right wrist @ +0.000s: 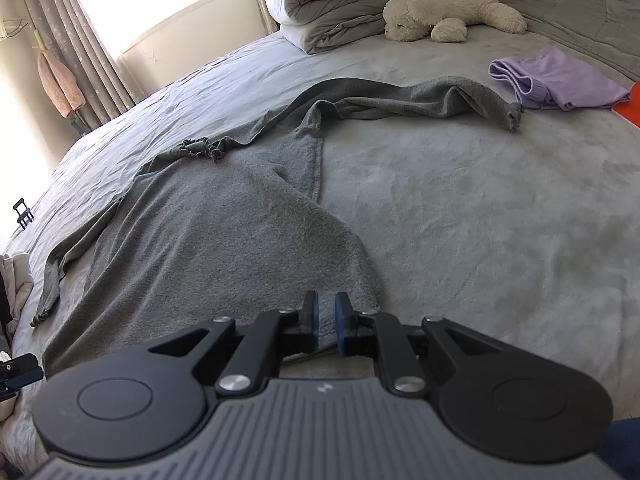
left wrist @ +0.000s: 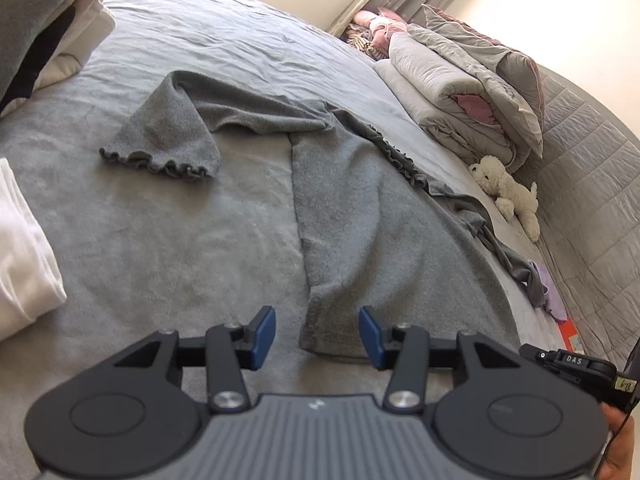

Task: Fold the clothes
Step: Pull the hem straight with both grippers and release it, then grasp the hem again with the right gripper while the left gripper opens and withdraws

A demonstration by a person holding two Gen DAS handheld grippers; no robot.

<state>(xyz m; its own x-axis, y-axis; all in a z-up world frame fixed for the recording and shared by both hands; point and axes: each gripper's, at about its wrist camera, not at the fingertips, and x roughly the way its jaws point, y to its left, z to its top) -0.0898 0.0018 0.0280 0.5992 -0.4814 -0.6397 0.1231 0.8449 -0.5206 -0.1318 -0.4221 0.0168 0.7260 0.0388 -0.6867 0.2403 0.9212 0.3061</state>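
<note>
**Grey top spread on the bed**

The grey garment (left wrist: 360, 216) lies flat mid-bed, sleeves toward ten and two o'clock. At six o'clock, the left gripper (left wrist: 317, 334) gapes wide over its hem, empty; the right gripper (right wrist: 326, 322) stands barely parted, hem cloth between its pads.

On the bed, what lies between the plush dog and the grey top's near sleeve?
A folded lilac garment, seen best in the right wrist view: it lies between the plush dog and the sleeve's frilled cuff. The rest of that stretch is bare bed cover.
</note>
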